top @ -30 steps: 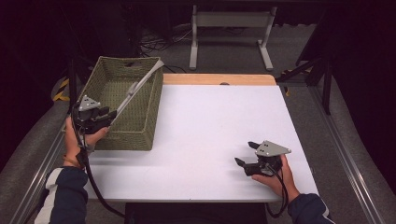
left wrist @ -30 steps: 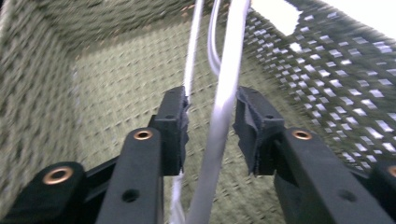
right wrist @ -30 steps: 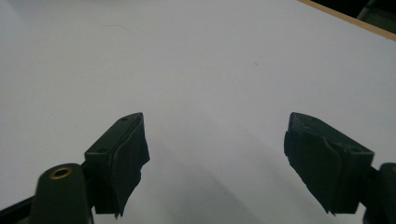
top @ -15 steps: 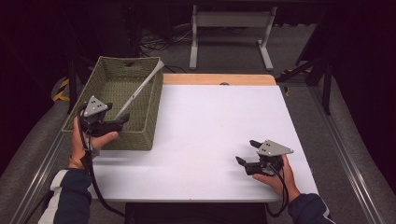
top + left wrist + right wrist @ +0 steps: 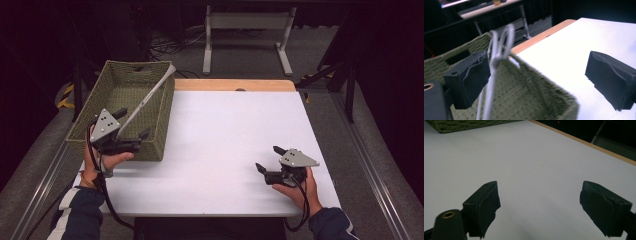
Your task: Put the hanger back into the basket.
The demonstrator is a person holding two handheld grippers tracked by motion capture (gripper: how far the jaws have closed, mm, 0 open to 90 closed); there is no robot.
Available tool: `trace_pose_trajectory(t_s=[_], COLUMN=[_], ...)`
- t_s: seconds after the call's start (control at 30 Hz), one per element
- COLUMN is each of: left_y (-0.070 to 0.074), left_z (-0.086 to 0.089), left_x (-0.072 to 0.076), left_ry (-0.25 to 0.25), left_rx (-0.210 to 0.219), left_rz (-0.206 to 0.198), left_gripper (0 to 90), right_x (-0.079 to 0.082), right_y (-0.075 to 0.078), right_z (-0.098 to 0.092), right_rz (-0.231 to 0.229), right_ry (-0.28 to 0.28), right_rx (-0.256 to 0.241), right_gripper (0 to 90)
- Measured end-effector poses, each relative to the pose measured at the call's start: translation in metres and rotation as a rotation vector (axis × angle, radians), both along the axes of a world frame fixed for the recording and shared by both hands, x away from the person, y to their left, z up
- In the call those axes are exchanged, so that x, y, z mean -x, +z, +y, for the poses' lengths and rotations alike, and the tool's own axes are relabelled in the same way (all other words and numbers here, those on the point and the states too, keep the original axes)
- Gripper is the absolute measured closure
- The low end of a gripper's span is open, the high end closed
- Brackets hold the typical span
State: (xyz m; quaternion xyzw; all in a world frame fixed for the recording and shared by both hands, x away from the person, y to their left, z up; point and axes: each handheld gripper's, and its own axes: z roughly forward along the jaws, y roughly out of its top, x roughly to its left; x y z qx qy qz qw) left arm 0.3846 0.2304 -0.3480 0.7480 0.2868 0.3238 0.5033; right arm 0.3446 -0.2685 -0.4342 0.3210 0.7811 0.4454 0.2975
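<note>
1. We hold the left gripper (image 5: pixel 131 123) over the near right corner of the woven basket (image 5: pixel 95 116), which sits at the tabletop's (image 5: pixel 225 135) left edge. Its jaws stand wide apart and grip nothing.
2. The metal tongs (image 5: pixel 150 96) lie slanted inside the basket, the looped end propped on the far right rim. In the left gripper view the tongs (image 5: pixel 496 62) pass just beside one pad (image 5: pixel 471 75), possibly touching it, while the other pad hangs over the white tabletop (image 5: pixel 579 42) outside the basket (image 5: pixel 529 92).
3. We judge the risk to be a bad bite: with the basket wall between the jaws, closing could pinch the rim rather than the tongs.
4. A sideways nudge could tip the tongs off the rim, so that they slide deeper.
5. Our right gripper (image 5: pixel 270 161) waits near the front right corner of the tabletop, spread wide and empty.
</note>
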Motion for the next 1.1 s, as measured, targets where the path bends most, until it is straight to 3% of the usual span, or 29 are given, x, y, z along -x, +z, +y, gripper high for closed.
trace_pose_trajectory(t_s=[0.17,0.33,0.57,0.7,0.97,1.1], left_y=[0.000,-0.009,-0.022,-0.031,-0.055,-0.066], left_z=[-0.016,-0.026,-0.037,-0.041,-0.051,-0.054], left_x=[0.017,0.028,0.036,0.042,0.048,0.048], left_ry=[-0.070,-0.096,-0.110,-0.126,-0.166,-0.187], left_rx=[0.014,0.003,-0.011,0.012,-0.009,-0.043], left_rz=[-0.039,-0.058,-0.059,-0.052,-0.022,-0.006], left_gripper=[5.9,6.8,7.0,7.5,8.0,8.1], right_x=[0.003,0.007,0.012,0.016,0.024,0.028], right_y=[0.003,0.006,0.010,0.010,0.009,0.007], right_z=[0.001,0.002,0.005,0.008,0.015,0.016], right_rz=[-0.028,-0.046,-0.058,-0.063,-0.068,-0.063], right_ry=[0.000,-0.006,0.000,0.012,0.031,0.035], right_rx=[0.000,-0.006,-0.018,-0.023,-0.009,-0.008], right_gripper=[16.2,16.2,16.2,16.2,16.3,16.3])
